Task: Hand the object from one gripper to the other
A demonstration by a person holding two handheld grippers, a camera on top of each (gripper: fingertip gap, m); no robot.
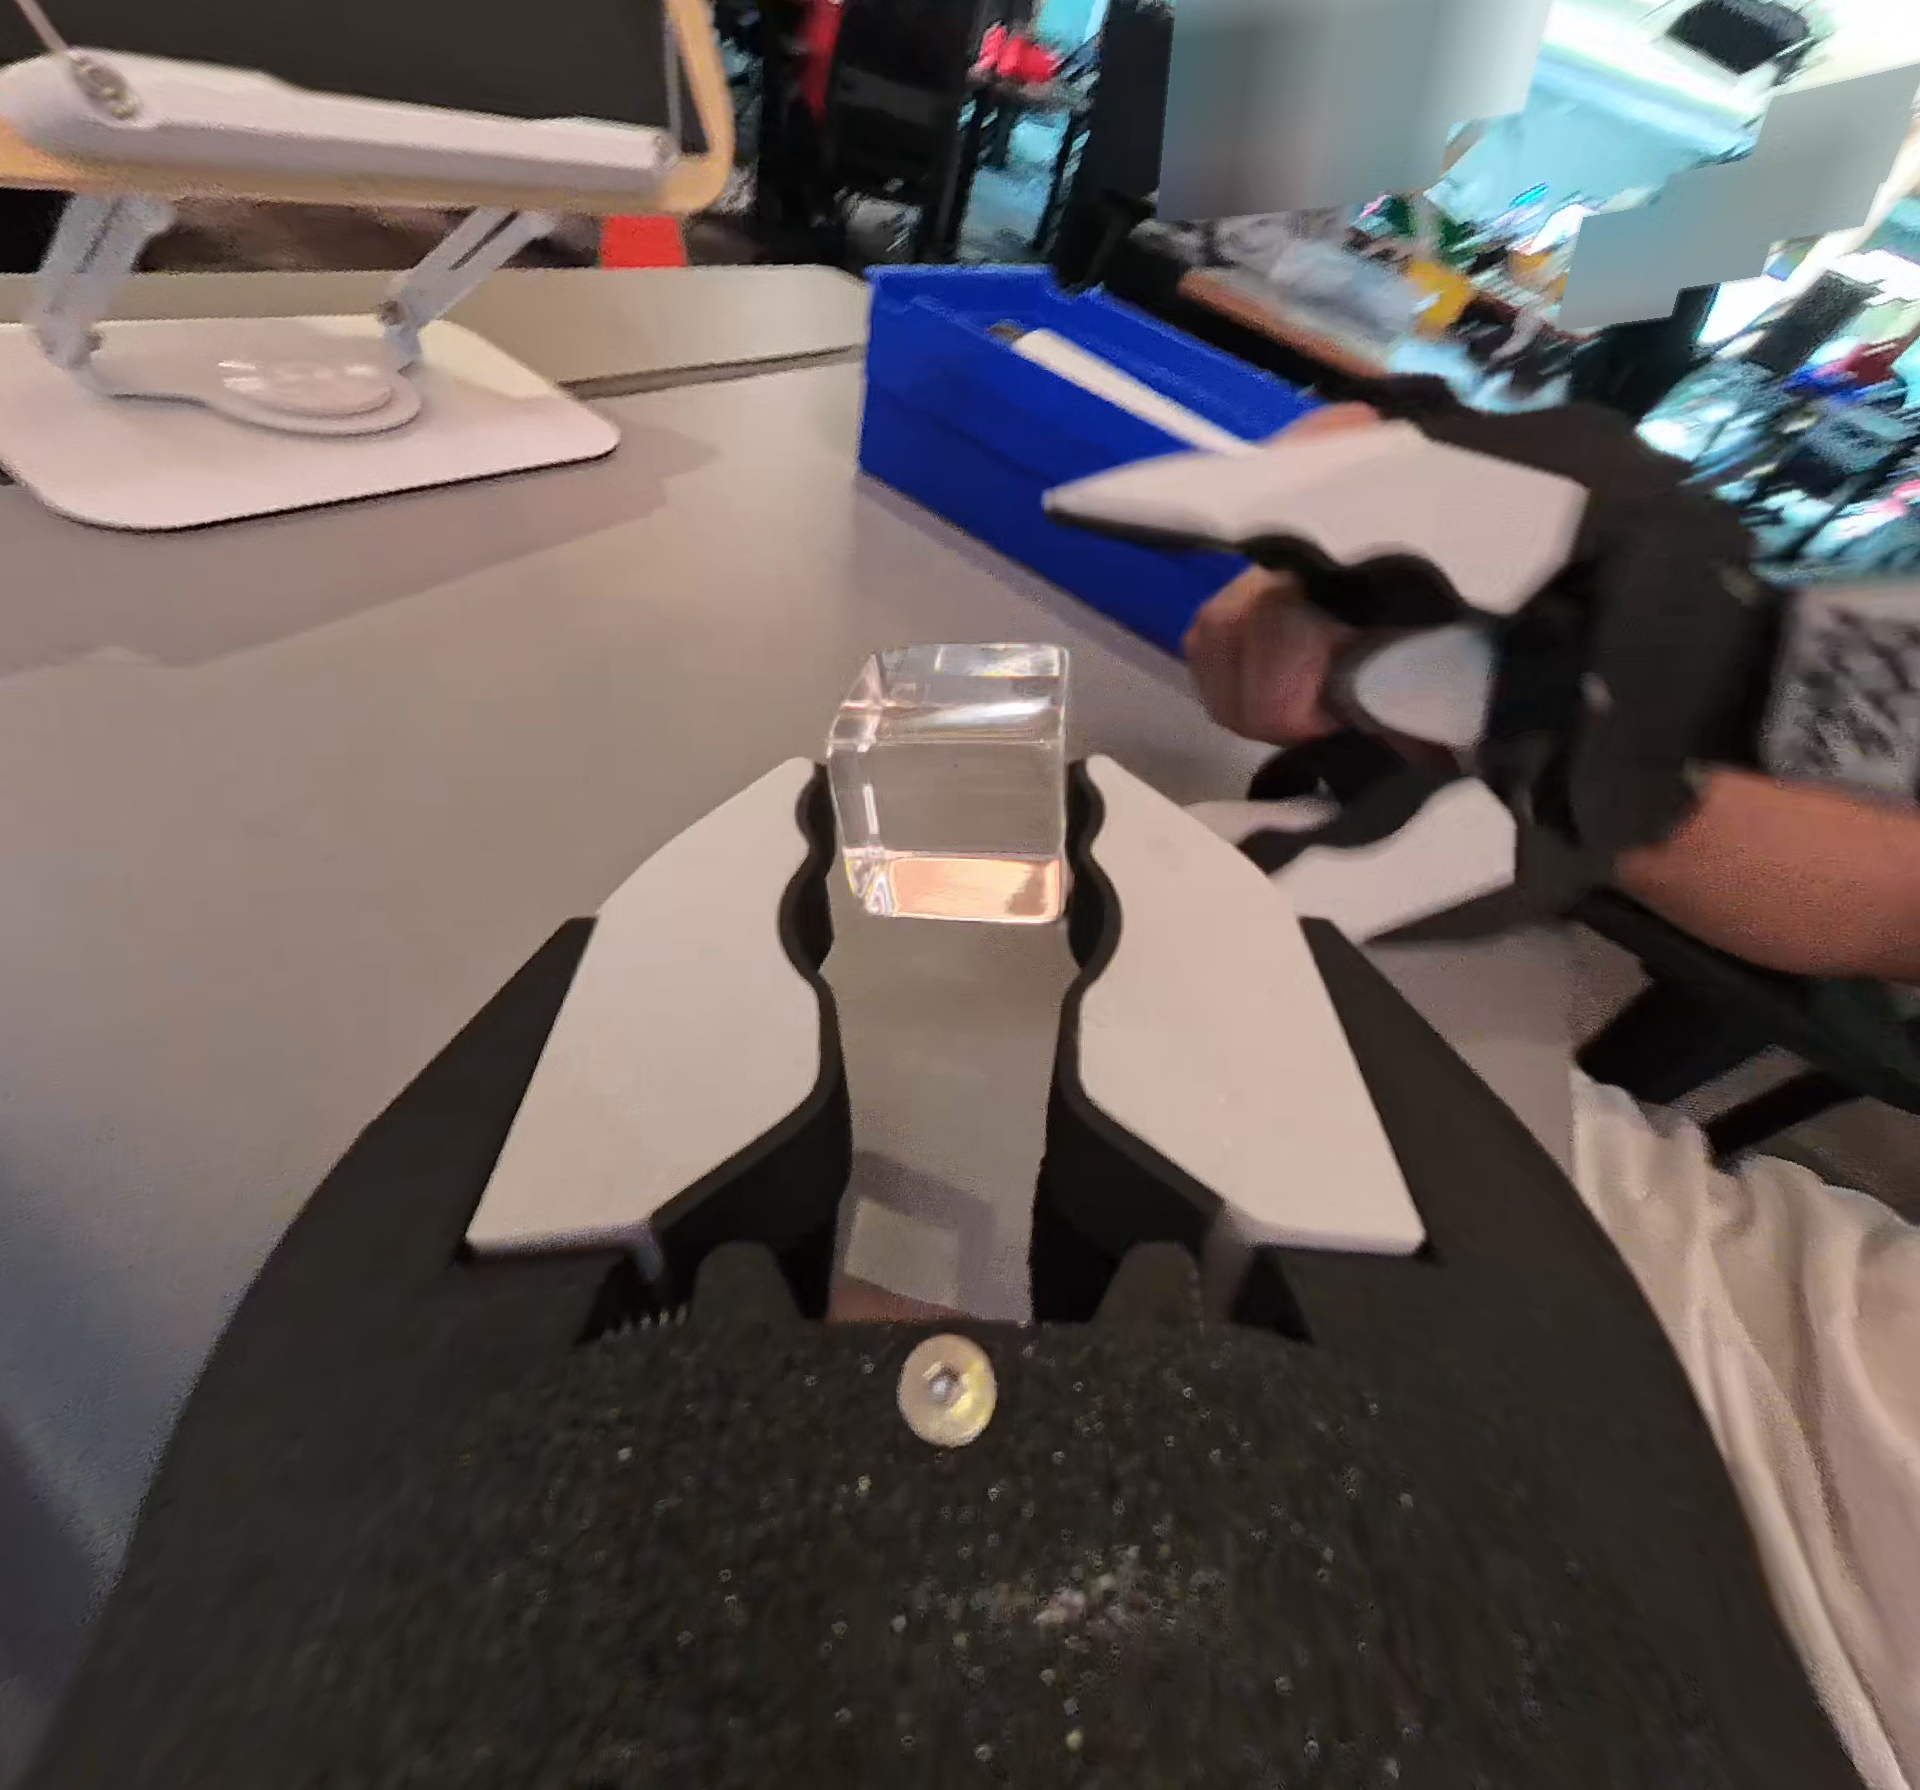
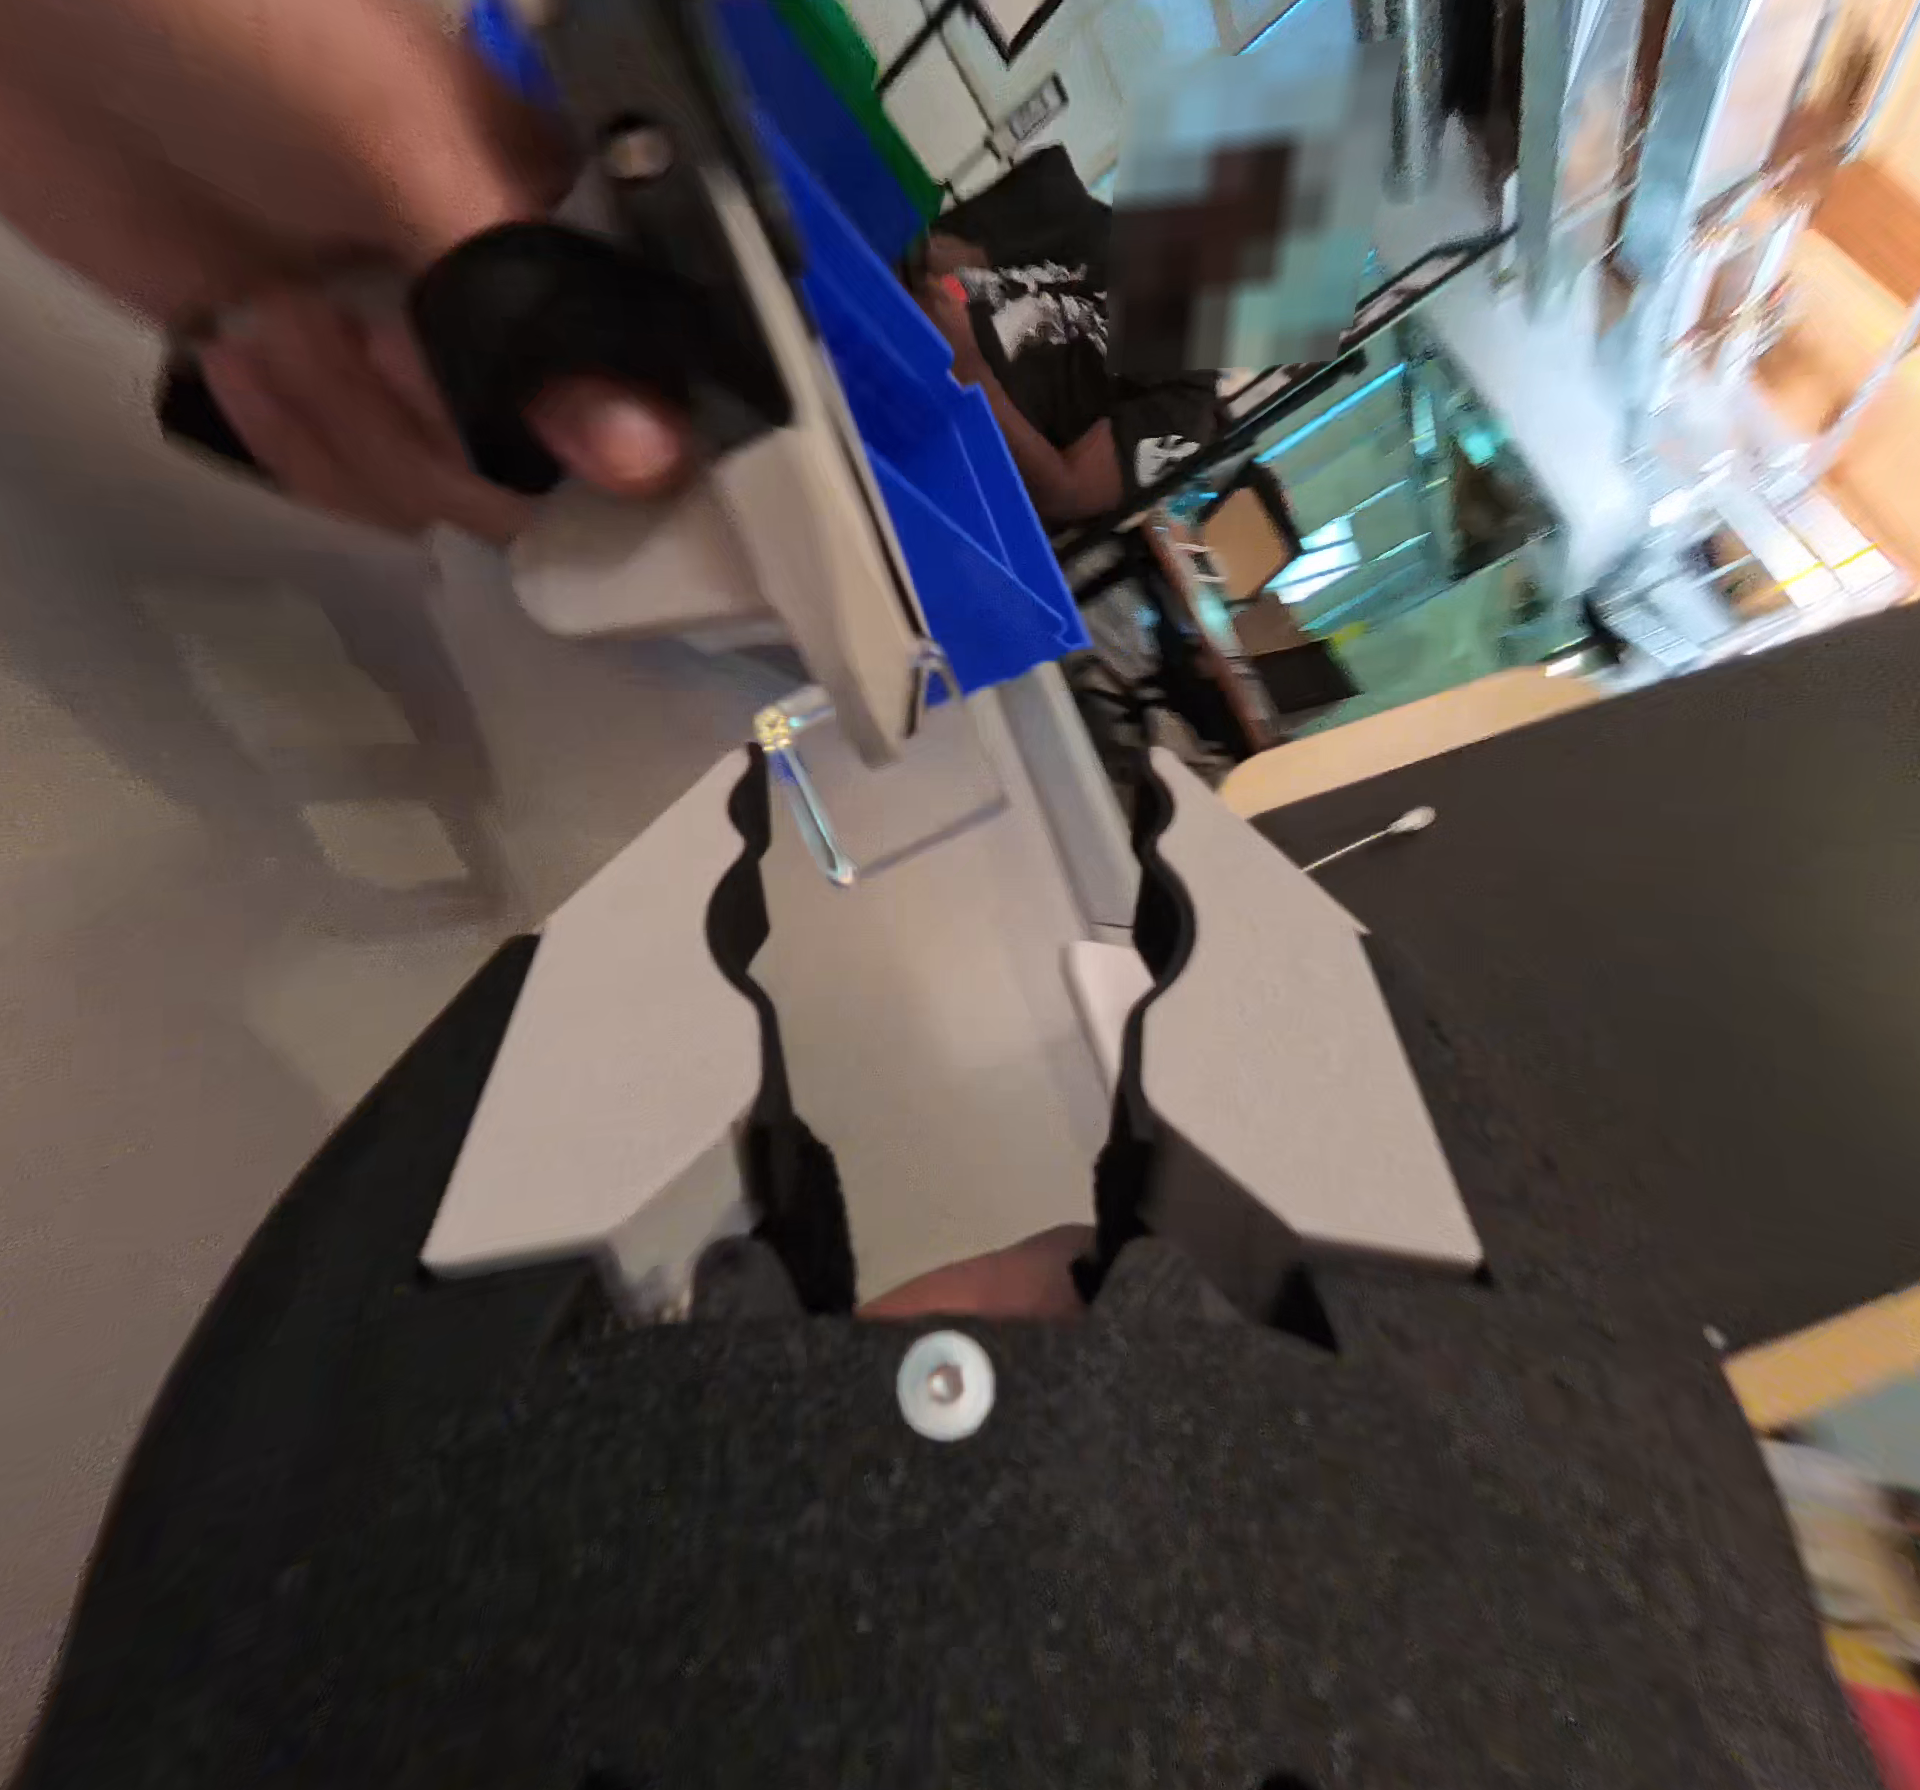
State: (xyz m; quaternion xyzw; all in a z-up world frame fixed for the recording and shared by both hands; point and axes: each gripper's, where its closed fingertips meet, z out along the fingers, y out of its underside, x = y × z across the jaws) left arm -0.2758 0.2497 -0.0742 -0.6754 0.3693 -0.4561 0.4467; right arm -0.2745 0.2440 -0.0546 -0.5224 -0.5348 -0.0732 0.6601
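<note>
A clear acrylic cube (image 1: 951,784) is pinched between the fingertips of my left gripper (image 1: 948,779), held above the grey table (image 1: 312,805). My right gripper (image 1: 1127,654) is open and turned on its side, to the right of the cube, blurred. In the right wrist view my right gripper (image 2: 951,774) is open and empty. The cube (image 2: 914,821) sits at the mouth of its jaws with gaps on both sides. A finger (image 2: 821,587) of the left gripper reaches down onto the cube from above.
A blue bin (image 1: 997,431) with a white strip inside stands behind the cube. A white laptop stand (image 1: 291,410) carries a device at the back left. The person's hand and forearm (image 1: 1766,867) hold the right gripper at the right. A cluttered room lies beyond.
</note>
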